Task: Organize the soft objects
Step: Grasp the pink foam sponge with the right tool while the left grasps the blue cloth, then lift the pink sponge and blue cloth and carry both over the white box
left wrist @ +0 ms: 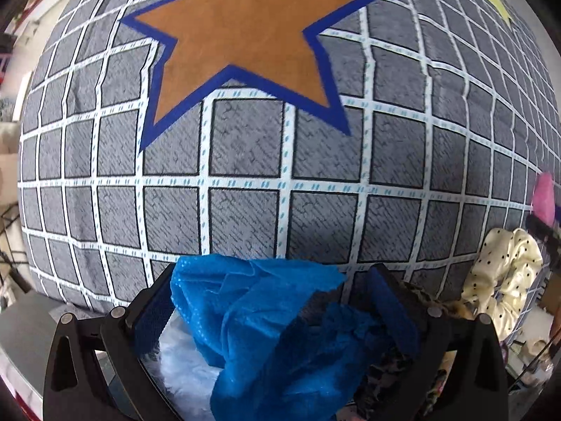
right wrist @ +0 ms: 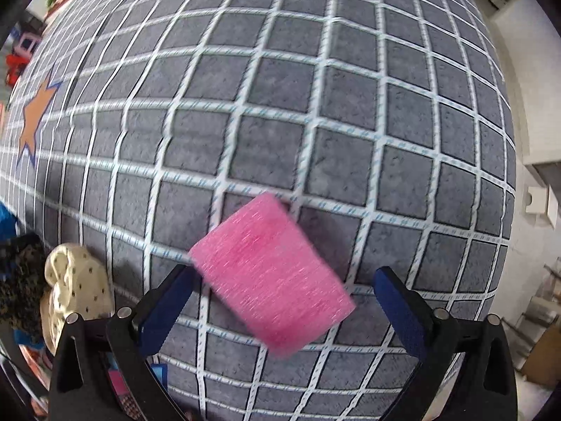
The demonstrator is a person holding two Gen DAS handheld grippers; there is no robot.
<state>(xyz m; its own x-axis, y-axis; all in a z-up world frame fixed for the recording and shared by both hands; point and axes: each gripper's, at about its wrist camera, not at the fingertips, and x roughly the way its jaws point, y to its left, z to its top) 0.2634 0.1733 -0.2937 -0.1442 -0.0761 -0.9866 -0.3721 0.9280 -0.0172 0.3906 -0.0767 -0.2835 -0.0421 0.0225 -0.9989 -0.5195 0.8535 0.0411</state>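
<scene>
In the left wrist view a crumpled blue cloth [left wrist: 266, 319] lies between the fingers of my left gripper [left wrist: 273, 301], whose jaws stand wide apart around it. A white fluffy item [left wrist: 182, 375] lies under the cloth. A cream polka-dot scrunchie [left wrist: 501, 280] lies to the right, with a leopard-print fabric [left wrist: 431, 301] beside it. In the right wrist view a pink sponge [right wrist: 271, 273] sits between the wide-open fingers of my right gripper [right wrist: 280, 294], touching neither pad clearly; it looks blurred. The scrunchie also shows at the left of the right wrist view [right wrist: 75, 280].
Everything lies on a grey grid-patterned bedcover [left wrist: 315, 161] with an orange star [left wrist: 245, 35] outlined in blue. The bedcover [right wrist: 315, 105] fills the right wrist view; a white wall and boxes lie off its right edge. The pink sponge shows at the right edge of the left wrist view [left wrist: 543, 196].
</scene>
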